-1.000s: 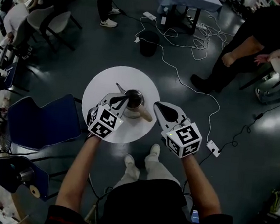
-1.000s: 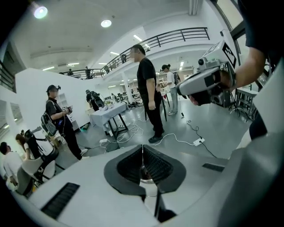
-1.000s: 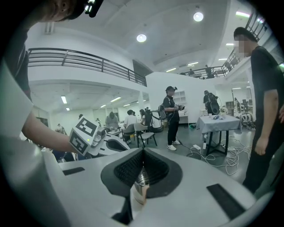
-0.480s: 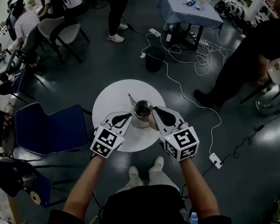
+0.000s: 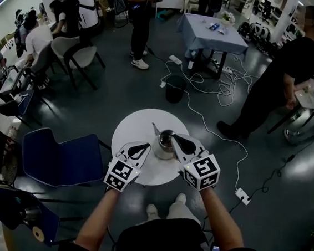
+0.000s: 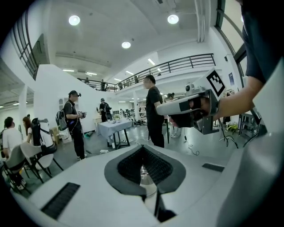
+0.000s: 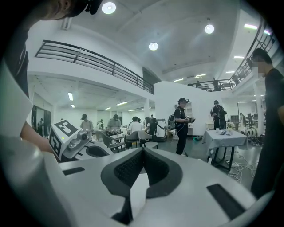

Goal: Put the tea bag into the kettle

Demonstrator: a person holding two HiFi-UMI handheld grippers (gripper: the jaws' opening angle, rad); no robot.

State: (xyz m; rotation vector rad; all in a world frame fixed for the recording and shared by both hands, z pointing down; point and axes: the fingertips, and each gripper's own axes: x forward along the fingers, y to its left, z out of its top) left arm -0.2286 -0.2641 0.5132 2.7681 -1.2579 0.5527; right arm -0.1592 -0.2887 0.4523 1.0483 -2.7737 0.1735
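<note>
A steel kettle (image 5: 165, 144) is set upright on a round white table (image 5: 131, 130), top open, spout turned to the far left. The left gripper (image 5: 144, 147) is held low over the table, just beside the kettle's near-left side. The right gripper (image 5: 175, 138) is held at the kettle's right, w/ its tips over the rim. Whether either one touches the kettle can't be told.

In the left gripper view the jaws are seen closed, pads met at the tips, w/ nothing clamped betw. them. A shiny metal patch (image 6: 142, 174) is seen thru the gap lower down. In the right gripper view the jaws are likewise seen together at the tips. A pale patch (image 7: 136, 190) is seen in the gap behind the pads; what it is can't be told. The tea bag can't be made out in any view, incl. inside the kettle.

Around the table: a blue chair (image 5: 64, 157) at the left, a black bin (image 5: 175, 88) beyond, a white cable (image 5: 218, 126) run across the dark floor, and a cloth-covered table (image 5: 211, 33) further off. A person in black (image 5: 278, 85) is seen standing at the right
</note>
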